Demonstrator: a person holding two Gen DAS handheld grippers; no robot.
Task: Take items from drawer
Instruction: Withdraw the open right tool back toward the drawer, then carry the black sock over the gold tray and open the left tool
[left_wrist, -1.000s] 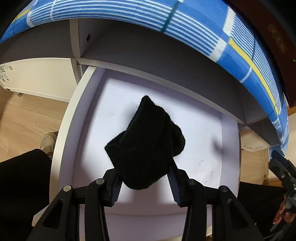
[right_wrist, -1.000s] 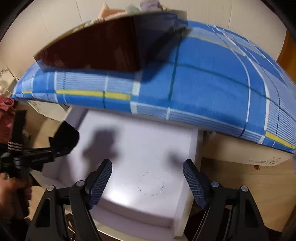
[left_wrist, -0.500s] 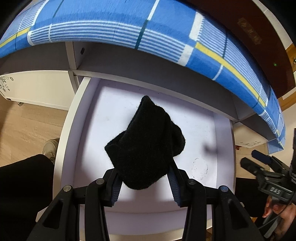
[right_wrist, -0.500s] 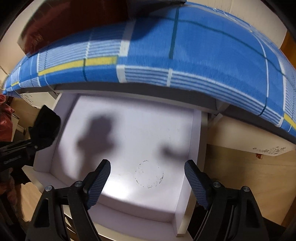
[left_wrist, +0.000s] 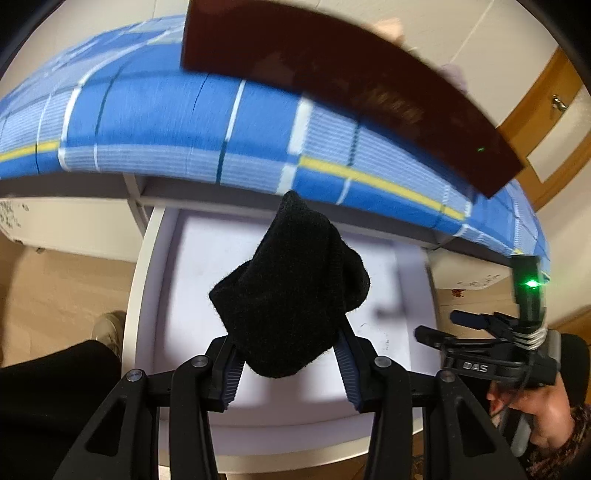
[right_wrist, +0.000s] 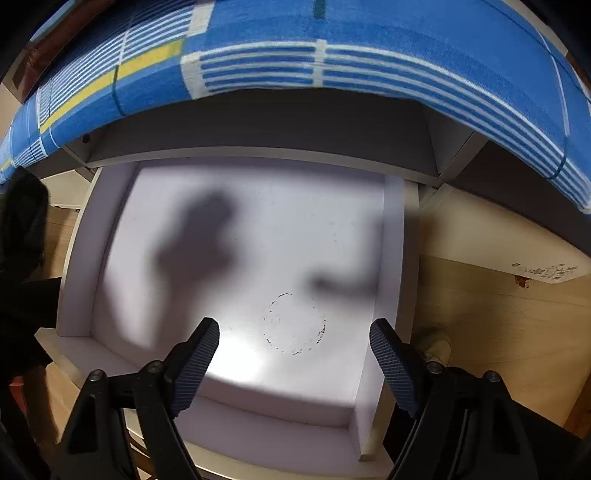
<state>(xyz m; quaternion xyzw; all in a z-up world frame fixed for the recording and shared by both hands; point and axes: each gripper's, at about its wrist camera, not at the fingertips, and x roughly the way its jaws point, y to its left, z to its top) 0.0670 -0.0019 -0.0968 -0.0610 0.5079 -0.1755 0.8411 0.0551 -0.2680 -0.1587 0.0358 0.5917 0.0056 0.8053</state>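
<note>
Black sock (left_wrist: 291, 291) clamped in left gripper (left_wrist: 290, 369) fingers, now lifted higher above drawer (right_wrist: 391, 229). Right gripper (right_wrist: 295, 350) fingers apart, empty, lowered over drawer; nothing left inside.

Wood floor (right_wrist: 509, 314), cream wall (left_wrist: 480, 37), blue plaid bedding (left_wrist: 166, 122) w/ dark headboard (left_wrist: 351, 81).

- left gripper (left_wrist: 288, 373): black frame, blue ribbed pads, silver screws
- right gripper (right_wrist: 295, 354): same build; white "DAS" marking, green LED, cord wrap
- hand (left_wrist: 535, 417): patterned sleeve
- black trousers (left_wrist: 55, 398), beige shoe (left_wrist: 107, 328)
</note>
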